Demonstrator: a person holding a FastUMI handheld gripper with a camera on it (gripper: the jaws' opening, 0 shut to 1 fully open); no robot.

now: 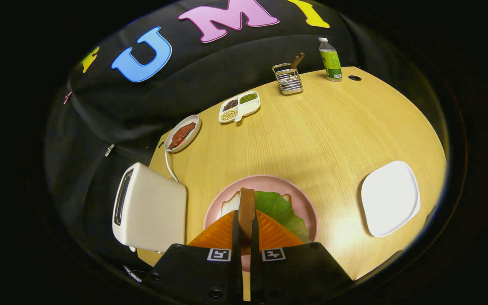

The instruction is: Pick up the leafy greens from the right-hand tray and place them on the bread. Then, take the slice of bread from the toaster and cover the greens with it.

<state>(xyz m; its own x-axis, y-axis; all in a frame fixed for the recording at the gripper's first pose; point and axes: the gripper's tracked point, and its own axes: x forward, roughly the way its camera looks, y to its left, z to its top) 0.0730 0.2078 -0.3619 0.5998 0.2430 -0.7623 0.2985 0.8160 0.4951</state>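
A white toaster stands on the left side of the desk. Behind it is a small dish of red food, then a tray of beans and seeds. In the middle, the fingers pinch a slice of bread on its edge. It is held above the pink plate. On the plate lie the bread and the leafy greens. Far back stand a metal rack and a bottle. On the right is the white tray.
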